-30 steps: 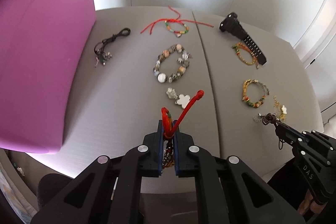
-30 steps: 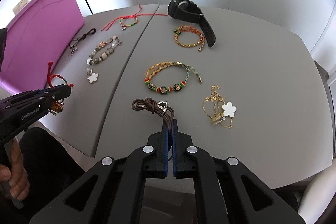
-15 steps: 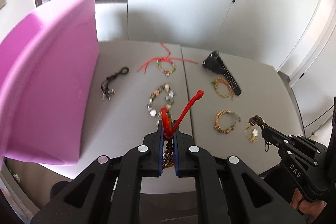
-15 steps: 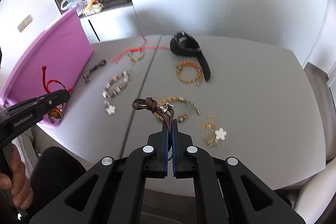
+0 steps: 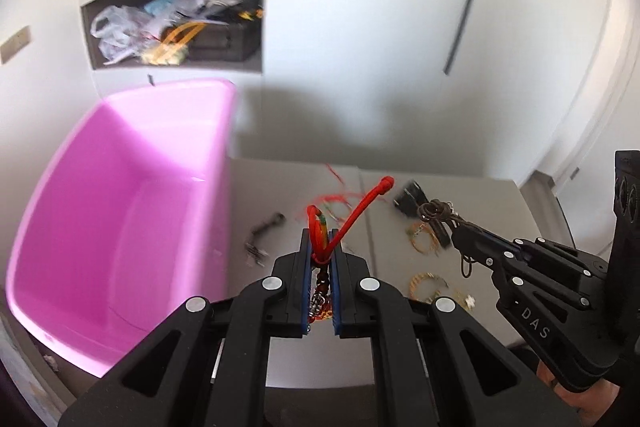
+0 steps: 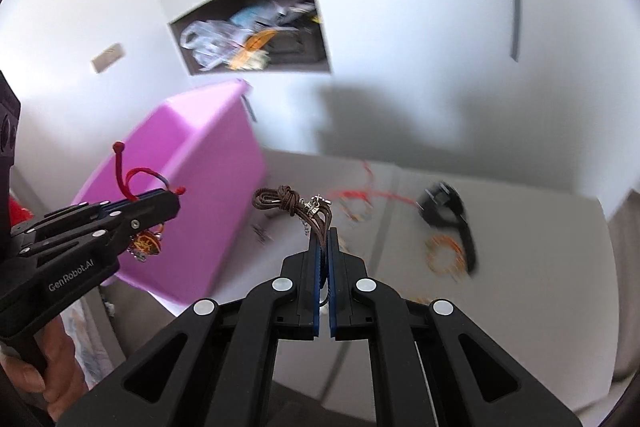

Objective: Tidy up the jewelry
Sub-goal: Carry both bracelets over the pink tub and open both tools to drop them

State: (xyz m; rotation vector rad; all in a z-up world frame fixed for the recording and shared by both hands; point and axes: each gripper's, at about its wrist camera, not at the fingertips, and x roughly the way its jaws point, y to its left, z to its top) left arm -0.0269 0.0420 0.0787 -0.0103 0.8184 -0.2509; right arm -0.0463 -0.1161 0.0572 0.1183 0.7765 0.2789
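Pinching a red cord bracelet (image 5: 347,223) between nearly closed jaws, our left gripper (image 5: 320,259) hangs in the air above the near edge of the counter (image 5: 496,199); one knotted red end sticks up to the right, and a small gold and red charm dangles below the fingers. Our right gripper (image 6: 325,247) has its jaws clamped on a brown leather cord (image 6: 294,205), whose knotted loops and small silver charm stand out past the fingertips, also lifted off the counter. Between and beyond the two grippers we see a pink tub (image 5: 120,211) standing at the left edge of the counter, open side up. Other pieces lie on the grey surface, blurred: a black watch (image 6: 446,207) toward the far right, an orange beaded bracelet (image 6: 446,253) just in front of it, a red string (image 6: 360,193) near the far edge, and a small dark cord (image 5: 264,231) beside the tub.
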